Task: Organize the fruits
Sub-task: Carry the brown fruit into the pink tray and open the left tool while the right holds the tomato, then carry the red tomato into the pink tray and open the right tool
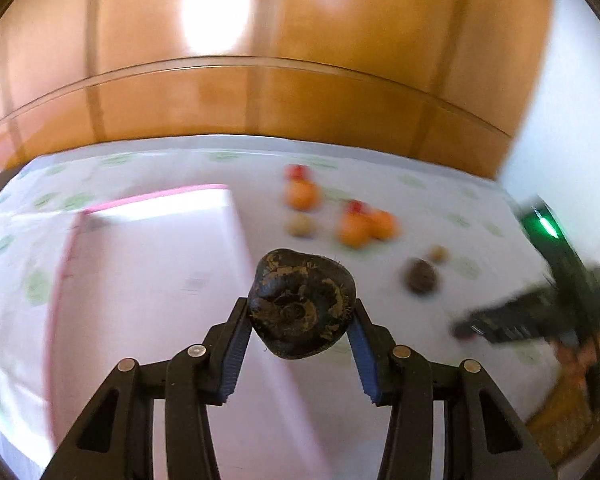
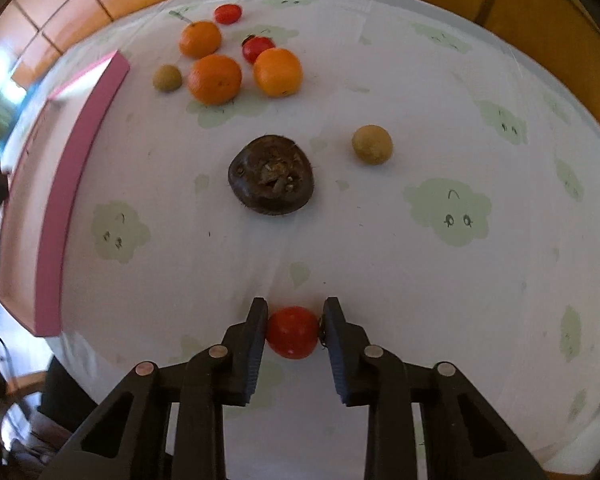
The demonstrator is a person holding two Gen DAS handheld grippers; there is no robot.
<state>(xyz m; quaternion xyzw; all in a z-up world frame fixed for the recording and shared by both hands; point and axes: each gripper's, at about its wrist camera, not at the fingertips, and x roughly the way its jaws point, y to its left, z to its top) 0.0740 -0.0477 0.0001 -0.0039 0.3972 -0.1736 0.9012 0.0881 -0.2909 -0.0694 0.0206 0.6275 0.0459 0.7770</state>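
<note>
Two fruits in hand: our left gripper [image 1: 302, 320] is clamped on a dark water chestnut [image 1: 302, 304] above the pink tray [image 1: 140, 264], our right gripper [image 2: 294, 330] pinching a red tomato [image 2: 292, 332]. Tray looks empty; oranges [image 2: 214, 79] and others wait on the tablecloth [image 2: 420, 280].

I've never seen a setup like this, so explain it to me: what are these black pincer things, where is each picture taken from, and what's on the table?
No robot here: a person holds a two-finger claw in each hand, with a camera on each looking along its fingers. In the left view, the left claw grips a dark brown fruit above a pink-rimmed tray. In the right view, the right claw grips a small red tomato. On the cloud-print tablecloth lie three oranges, two more tomatoes, two small tan fruits and another dark fruit.
</note>
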